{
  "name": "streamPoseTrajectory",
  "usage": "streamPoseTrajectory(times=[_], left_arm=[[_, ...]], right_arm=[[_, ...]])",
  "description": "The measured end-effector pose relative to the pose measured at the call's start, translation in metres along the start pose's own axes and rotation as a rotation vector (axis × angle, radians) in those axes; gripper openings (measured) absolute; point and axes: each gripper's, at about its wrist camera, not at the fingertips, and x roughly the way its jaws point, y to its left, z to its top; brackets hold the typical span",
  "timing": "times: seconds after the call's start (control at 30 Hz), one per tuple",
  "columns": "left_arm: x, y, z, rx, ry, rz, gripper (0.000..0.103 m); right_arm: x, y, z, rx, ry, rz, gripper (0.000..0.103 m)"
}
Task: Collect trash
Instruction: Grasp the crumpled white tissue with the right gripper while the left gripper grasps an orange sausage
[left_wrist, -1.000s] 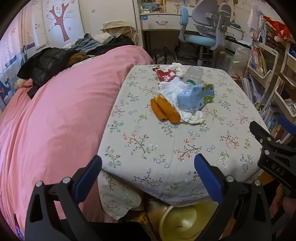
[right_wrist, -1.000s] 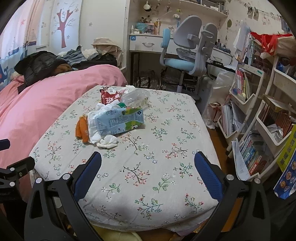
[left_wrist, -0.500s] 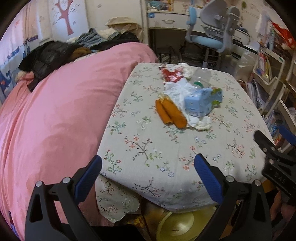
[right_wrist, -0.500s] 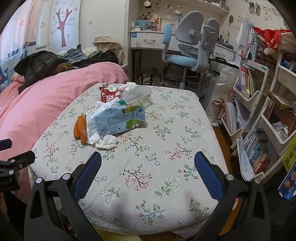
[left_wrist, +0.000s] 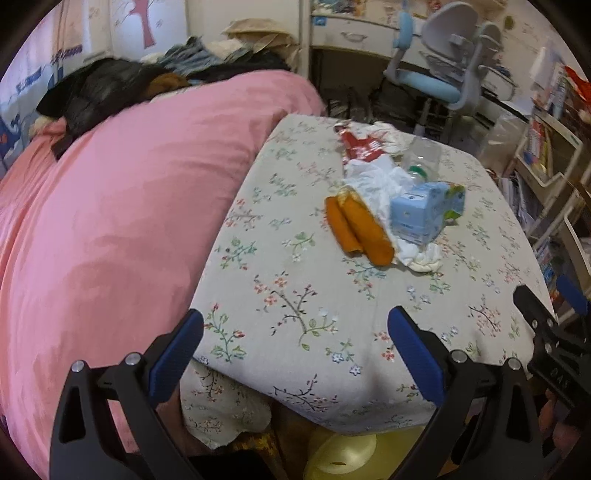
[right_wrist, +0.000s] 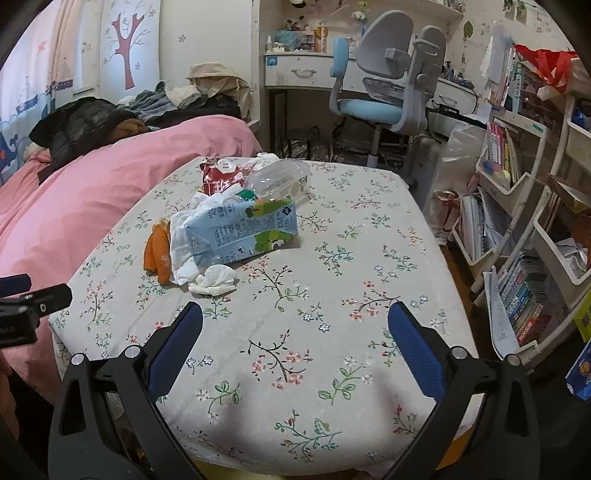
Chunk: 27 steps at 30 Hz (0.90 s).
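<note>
Two grippers hang at the near edge of the table (right_wrist: 369, 236), both level and aimed across its floral cloth toward the far side. The left gripper (left_wrist: 295, 347) sits at the near left corner, jaws spread wide with nothing between them, its blue pads (left_wrist: 413, 354) over the cloth's edge. The right gripper (right_wrist: 295, 343) is further right at the same edge, jaws just as wide and empty. Each shows at the margin of the other's view, so they are side by side and apart. A bit of a hand (left_wrist: 554, 421) shows under the right one, low in the left view.

The trash lies in one heap on the far left part of the table, well ahead of both grippers. A blue carton (right_wrist: 240, 229) lies on its side on crumpled white tissue (right_wrist: 212, 280). Two orange wrappers (left_wrist: 358, 230) lie touching the tissue on the left. Behind the carton lies a clear bottle (right_wrist: 280, 181) on its side, and a red packet (right_wrist: 219, 181) just left of it.

Left of the table is a pink duvet (left_wrist: 110, 221). A yellow bin (left_wrist: 351, 458) sits below the near edge, between the left gripper's arms
</note>
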Motion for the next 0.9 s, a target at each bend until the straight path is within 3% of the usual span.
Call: streamPoseTrajectory(times=[0.57,0.9], left_arm=[[0.021,0.007,0.018,-0.058,0.027,-0.025,0.096],[0.019,0.025,0.011,-0.126,0.033,-0.041,0.096]], right_arm=[[0.034,0.008,-0.001,-0.017,0.060,0.040,0.097],[0.072,0.043,0.005,-0.108,0.098,0.092,0.097]])
